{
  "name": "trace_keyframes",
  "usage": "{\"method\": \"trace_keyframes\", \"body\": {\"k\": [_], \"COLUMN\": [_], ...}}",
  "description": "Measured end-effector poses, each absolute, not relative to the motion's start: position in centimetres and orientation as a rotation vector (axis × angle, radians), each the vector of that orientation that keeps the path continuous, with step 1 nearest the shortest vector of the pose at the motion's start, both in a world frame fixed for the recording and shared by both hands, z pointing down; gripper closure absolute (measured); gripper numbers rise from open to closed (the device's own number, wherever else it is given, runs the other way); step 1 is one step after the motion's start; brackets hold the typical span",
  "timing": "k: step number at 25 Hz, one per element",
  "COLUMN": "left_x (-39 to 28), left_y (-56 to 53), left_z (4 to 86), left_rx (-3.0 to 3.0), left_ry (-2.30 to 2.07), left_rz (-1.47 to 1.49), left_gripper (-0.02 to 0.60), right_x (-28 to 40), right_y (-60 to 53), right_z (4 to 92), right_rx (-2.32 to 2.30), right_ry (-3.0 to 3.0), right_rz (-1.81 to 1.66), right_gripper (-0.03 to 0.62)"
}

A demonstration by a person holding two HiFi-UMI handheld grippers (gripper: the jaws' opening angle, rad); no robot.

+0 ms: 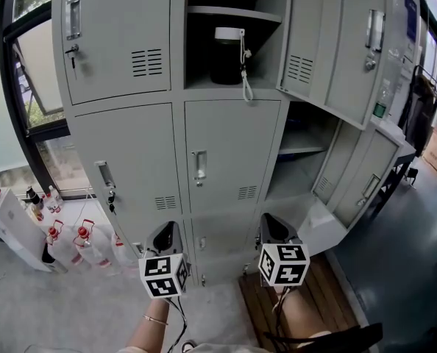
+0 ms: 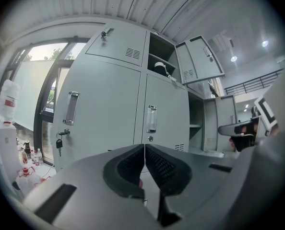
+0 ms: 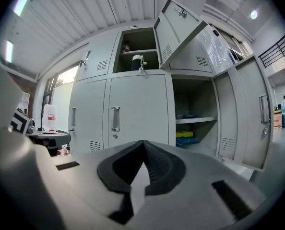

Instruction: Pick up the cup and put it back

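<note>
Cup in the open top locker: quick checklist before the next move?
1. Dark cup with white lid upright in its compartment: ok.
2. Grey locker door swung clear of the opening: ok.
3. Left gripper ready to grasp: not ok, it is shut and empty.
4. Right gripper ready to grasp: not ok, it is shut and empty.
5. White cord free of snags: cannot tell. It hangs from the cup over the compartment's front edge.
</note>
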State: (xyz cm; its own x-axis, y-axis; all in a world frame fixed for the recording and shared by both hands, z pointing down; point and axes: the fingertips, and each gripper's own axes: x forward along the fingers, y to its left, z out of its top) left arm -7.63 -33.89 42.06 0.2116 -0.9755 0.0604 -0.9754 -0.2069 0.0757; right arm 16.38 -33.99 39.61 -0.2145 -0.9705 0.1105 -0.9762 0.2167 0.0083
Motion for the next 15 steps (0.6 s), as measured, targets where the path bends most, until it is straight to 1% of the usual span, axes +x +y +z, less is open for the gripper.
{"method": "trace_keyframes", "body": {"k": [6,7,8,12,15], "left_x": [-8.7,-8.7,-8.8,-8.8,-9.1], "left_y": [-33.7,-33.7,-33.7,-33.9,-33.9], "left_z": [41.9,42.1,42.2,42.1,42.2], "left_rx": [2.368,2.368,2.368,2.38,2.379], "left_ry": [-1.928,-1.925,-1.921,-1.913,-1.903], "left_rz": [0.008,0.013,0.015,0.017,0.014], "left_gripper": [0.571,0.571,0.571,0.571,0.569], "right_x": [15.1,14.9,14.7,14.4,13.8], "right_y": [-34.0,-34.0,-34.0,-34.4,-34.7], "right_z": [38.5,38.4,38.2,37.1,36.5], "right_rx": [1.913,1.905,1.901,1.916,1.907], "right_ry": [-2.407,-2.422,-2.437,-2.46,-2.472], "right_rz": [0.076,0.085,0.091,0.088,0.084], "right_gripper": [0.599,0.564,0.517,0.503,0.466]}}
